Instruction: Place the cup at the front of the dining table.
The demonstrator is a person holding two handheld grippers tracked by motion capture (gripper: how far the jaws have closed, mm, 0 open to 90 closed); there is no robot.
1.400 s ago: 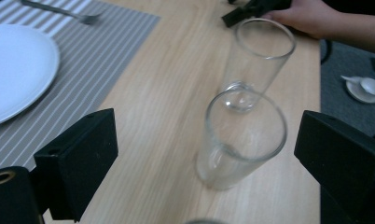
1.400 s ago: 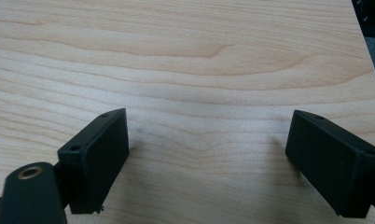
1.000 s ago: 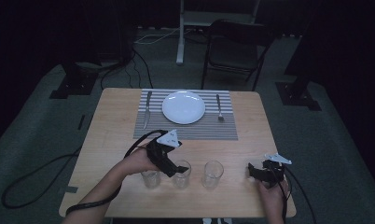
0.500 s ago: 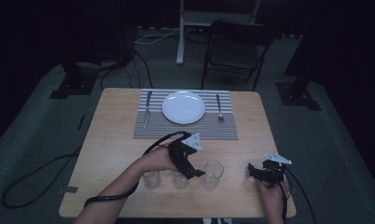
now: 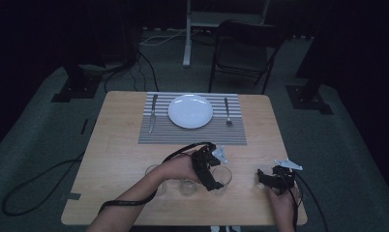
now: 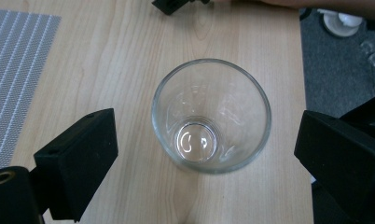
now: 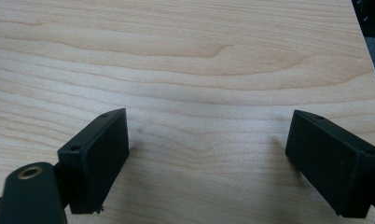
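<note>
Glass (image 6: 211,115) position governs the coming move: it stands upright on the table (image 5: 120,159), mouth up, centred between the two jaws of the left gripper (image 5: 213,180). In the left gripper view both jaws stand wide, one on each side of the glass, with bare wood visible between each pad and the rim. No pad touches glass, so nothing is held.

In the high view this is the rightmost glass (image 5: 222,177) of three set in a row along the near edge. The middle glass (image 5: 187,186) lies just to its left, and the left glass (image 5: 153,172) is further left, partly behind the forearm. The left gripper reaches over the row to the rightmost one.

Axis of the glass is vertical; the jaws lie level across it, so closing should meet its wall at two opposite sides. The jaws look low enough beside the wall to close without further descent, though exact height cannot be told.

Right gripper (image 5: 275,179) rests apart at the near right corner, jaws wide over bare table. The left gripper is the nearer one.
</note>
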